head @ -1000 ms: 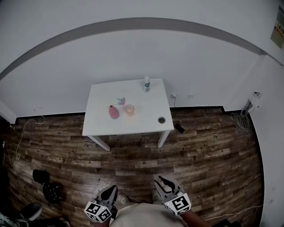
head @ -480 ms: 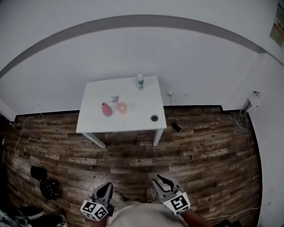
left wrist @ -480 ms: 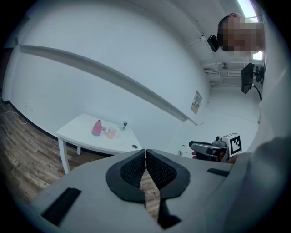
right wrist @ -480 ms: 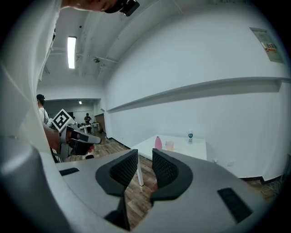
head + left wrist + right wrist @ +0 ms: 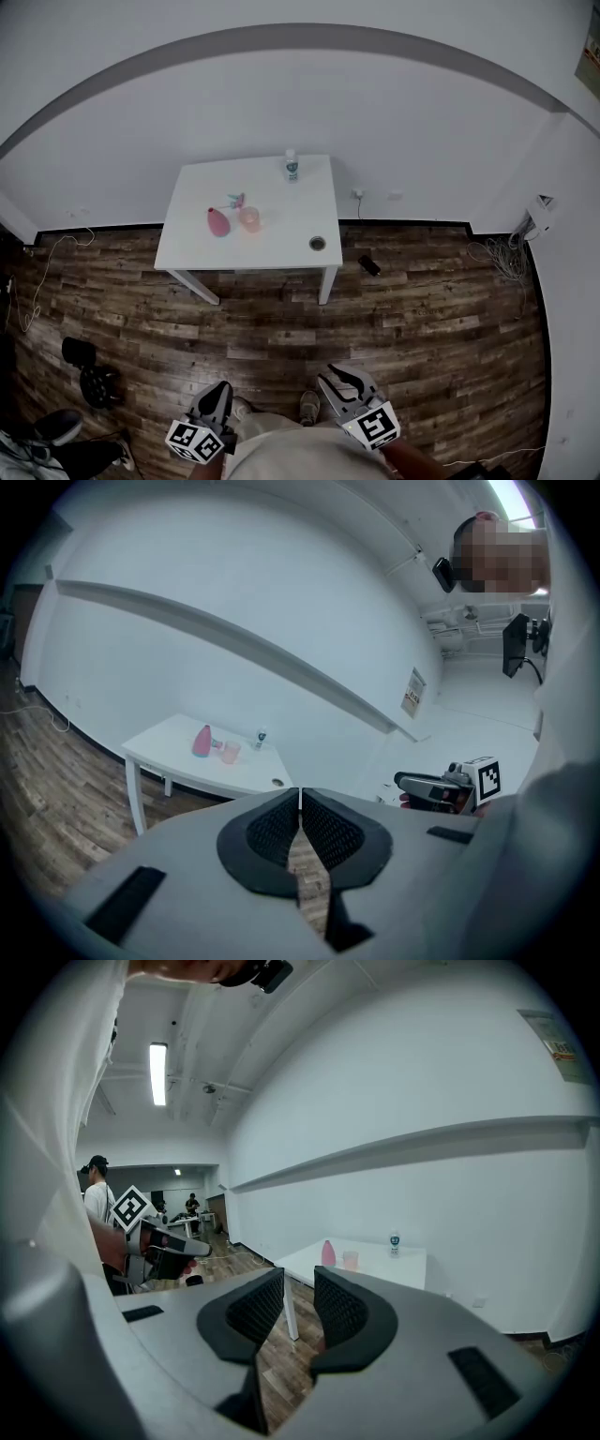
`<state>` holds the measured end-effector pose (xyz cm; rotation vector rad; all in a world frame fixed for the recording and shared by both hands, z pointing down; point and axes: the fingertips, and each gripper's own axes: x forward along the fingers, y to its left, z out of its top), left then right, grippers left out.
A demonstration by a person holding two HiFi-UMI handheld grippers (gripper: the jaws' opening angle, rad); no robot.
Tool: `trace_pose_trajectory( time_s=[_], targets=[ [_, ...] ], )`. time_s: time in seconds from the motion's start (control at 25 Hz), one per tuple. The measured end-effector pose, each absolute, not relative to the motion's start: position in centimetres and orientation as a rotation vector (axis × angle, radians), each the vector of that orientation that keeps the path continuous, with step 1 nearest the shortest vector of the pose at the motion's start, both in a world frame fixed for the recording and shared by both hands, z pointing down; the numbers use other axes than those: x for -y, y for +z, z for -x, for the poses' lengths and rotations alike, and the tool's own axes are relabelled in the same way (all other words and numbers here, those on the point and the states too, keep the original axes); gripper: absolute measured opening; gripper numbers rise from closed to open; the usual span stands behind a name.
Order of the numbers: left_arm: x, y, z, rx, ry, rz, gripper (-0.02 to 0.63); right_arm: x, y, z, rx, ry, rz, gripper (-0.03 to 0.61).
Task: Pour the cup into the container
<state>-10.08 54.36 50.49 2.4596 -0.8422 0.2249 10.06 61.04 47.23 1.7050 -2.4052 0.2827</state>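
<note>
Far ahead stands a white table (image 5: 281, 258). On it are a pink container (image 5: 217, 222) and, beside it, a translucent pink cup (image 5: 248, 218). The left gripper view shows the same container (image 5: 202, 742) and cup (image 5: 231, 752); the right gripper view shows the container (image 5: 328, 1253) and cup (image 5: 351, 1260) too. My left gripper (image 5: 217, 398) and right gripper (image 5: 339, 382) are low by my body, over the wood floor and well short of the table. Both are shut, with nothing between the fingers of the left (image 5: 300, 794) or the right (image 5: 298, 1274).
A small white-capped bottle (image 5: 291, 166) stands at the table's far edge, and a small round object (image 5: 317, 243) lies near its front right corner. On the floor are black gear (image 5: 89, 375) at left, a dark object (image 5: 369, 265) by the table leg and cables (image 5: 511, 253) at right.
In the head view the table has drifted up and to the left. Both grippers stay low near my body, shut as before.
</note>
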Motion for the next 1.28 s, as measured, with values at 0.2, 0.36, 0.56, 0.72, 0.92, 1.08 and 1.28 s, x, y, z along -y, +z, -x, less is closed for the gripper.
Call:
trace_pose_trajectory(
  time_s=[0.2,0.36,0.56,0.72,0.92,1.08,1.28],
  targets=[
    [-54.8,50.3,9.8,0.857,0.230,-2.453,0.011,-61.5,47.1,-10.5,2.416,0.295,-1.711,0.089],
    [-54.5,50.1,9.6,0.854,0.229,-2.463,0.012,-61.5,47.2,-10.5,2.422,0.297,-1.714,0.089],
    [-54.3,50.2,9.5,0.842,0.229,-2.469,0.012,-61.8,47.1,-10.6,2.418,0.293,-1.724,0.089],
    [-54.4,50.1,9.5,0.846,0.223,-2.463,0.012,-62.2,47.4,-10.8,2.412,0.307,-1.727,0.089],
    [-54.7,50.4,10.0,0.863,0.207,-2.455,0.012,-62.1,47.9,-10.6,2.418,0.316,-1.717,0.089],
    [-54.2,50.5,10.2,0.877,0.213,-2.427,0.012,-61.0,47.8,-10.3,2.421,0.325,-1.698,0.089],
    [-52.4,50.6,11.1,0.877,0.206,-2.418,0.012,-59.0,47.9,-9.2,2.419,0.336,-1.680,0.089]
  ],
)
